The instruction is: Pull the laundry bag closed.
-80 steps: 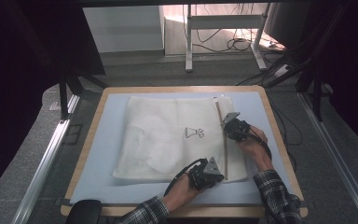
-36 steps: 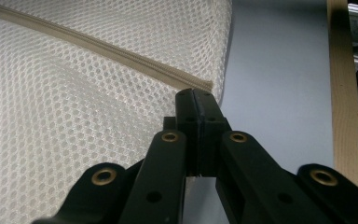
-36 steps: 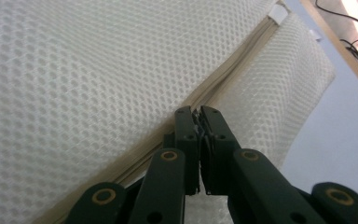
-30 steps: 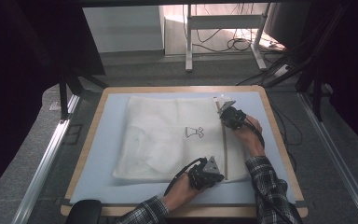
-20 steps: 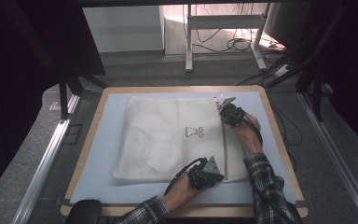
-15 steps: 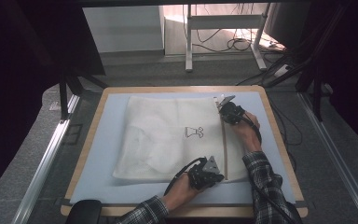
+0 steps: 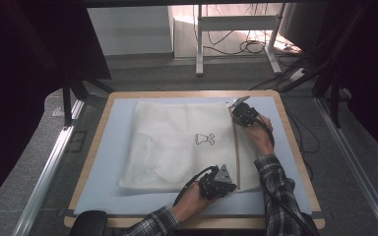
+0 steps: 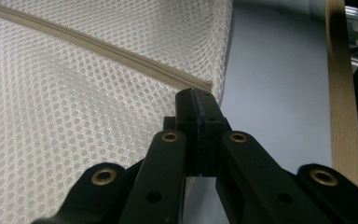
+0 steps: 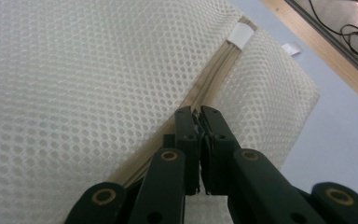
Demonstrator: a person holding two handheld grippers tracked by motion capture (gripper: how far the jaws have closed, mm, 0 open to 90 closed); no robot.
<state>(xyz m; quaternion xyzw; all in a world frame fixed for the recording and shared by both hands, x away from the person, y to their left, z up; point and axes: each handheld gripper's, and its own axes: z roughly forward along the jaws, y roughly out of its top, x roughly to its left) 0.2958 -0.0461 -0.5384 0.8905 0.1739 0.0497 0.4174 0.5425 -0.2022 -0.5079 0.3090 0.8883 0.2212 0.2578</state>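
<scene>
White mesh bag (image 7: 177, 142) lies flat on the bench (image 7: 103, 162), both grippers' fingers clamped on its zipper (image 7: 236, 147): left gripper (image 7: 228, 184) at the near end, right gripper (image 7: 236, 114) near the far end.

Bare blue mat (image 7: 113, 162) left of the mesh bag (image 7: 177, 142) leaves open passage.

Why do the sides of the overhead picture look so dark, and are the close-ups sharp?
High view: light falls on the table and the floor behind; the edges sit in shadow. Left gripper view: the mesh bag is crisp. Right gripper view: the near mesh is sharp, the far cables slightly soft.
</scene>
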